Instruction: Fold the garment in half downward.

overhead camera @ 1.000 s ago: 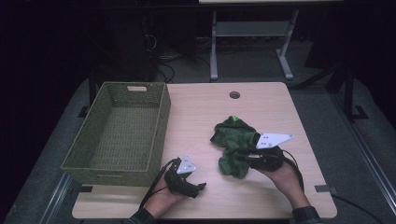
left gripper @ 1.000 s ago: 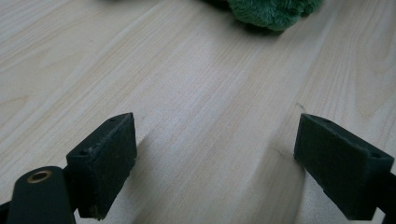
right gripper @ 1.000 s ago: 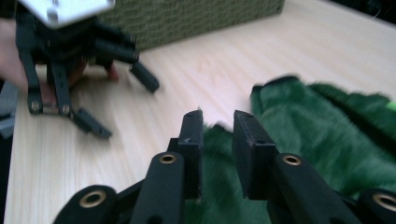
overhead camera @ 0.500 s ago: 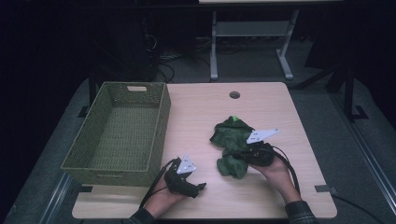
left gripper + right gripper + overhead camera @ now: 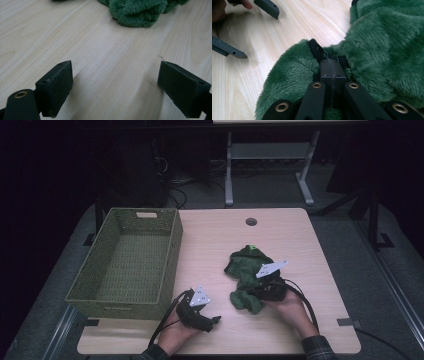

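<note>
A crumpled green fleece cloth [image 5: 245,265] lies right of the table's centre. My right gripper [image 5: 254,292] comes at its near fold from the right, low on the table. In the right gripper view its jaws [image 5: 333,68] stand shut together on a black cord trim [image 5: 315,48] at the edge of the fleece [image 5: 387,37]. My left gripper [image 5: 212,321] rests near the front edge, left of the cloth. Its pads [image 5: 56,87] stand wide apart over bare wood, open, with the fleece [image 5: 137,12] farther ahead.
A woven green basket [image 5: 172,250] with nothing in it stands along the table's left side. A round cable hole [image 5: 251,221] sits near the far edge. The left gripper's fingers [image 5: 268,7] show at the upper left of the right gripper view.
My right gripper has sunk and slid a little left onto the cloth's near fold, bunching it. The left gripper has stayed where it was.
</note>
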A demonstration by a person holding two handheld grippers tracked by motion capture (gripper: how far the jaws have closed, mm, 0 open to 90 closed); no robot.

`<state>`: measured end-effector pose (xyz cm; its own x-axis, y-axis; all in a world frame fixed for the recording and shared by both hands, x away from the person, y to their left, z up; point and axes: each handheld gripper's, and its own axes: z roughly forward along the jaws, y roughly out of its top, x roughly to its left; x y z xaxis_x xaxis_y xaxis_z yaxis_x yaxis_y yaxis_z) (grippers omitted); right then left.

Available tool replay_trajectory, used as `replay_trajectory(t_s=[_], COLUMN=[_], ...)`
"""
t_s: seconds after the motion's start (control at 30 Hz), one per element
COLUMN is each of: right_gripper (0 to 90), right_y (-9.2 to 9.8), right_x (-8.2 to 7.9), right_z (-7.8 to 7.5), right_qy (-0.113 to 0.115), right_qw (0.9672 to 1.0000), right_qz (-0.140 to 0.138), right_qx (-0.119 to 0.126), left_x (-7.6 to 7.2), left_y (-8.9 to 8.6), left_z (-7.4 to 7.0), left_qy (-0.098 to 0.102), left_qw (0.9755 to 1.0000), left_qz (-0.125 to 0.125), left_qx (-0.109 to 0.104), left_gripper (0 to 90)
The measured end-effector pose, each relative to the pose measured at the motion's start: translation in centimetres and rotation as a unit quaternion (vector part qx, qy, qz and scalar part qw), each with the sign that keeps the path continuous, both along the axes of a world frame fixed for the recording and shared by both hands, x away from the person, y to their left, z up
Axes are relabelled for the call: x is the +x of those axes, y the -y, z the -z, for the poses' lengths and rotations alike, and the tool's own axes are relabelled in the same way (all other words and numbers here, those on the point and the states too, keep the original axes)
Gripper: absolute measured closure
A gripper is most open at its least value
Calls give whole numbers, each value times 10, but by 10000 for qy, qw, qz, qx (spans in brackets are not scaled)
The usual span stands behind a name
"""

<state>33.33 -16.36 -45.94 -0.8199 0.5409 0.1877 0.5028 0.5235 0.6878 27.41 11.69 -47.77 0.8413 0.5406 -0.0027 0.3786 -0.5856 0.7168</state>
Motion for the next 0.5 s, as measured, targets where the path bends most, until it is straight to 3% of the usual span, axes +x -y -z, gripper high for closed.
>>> replay_trajectory(t_s=[0.17, 0.4, 0.5], right_gripper=[797, 678, 639], right_y=[7, 19, 22], right_x=[-4, -6, -6], right_z=[-12, -23, -27], right_qy=[206, 377, 374], right_qw=[9996, 9984, 9982], right_qz=[104, 257, 327], right_qx=[163, 346, 339], left_x=[3, 9, 13], left_y=[4, 11, 12], left_z=[-4, -8, -14], left_qy=[-94, -168, -225], left_qw=[9998, 9992, 9991], left_qz=[64, 240, 334], left_qx=[189, 281, 162], left_gripper=[143, 148, 148])
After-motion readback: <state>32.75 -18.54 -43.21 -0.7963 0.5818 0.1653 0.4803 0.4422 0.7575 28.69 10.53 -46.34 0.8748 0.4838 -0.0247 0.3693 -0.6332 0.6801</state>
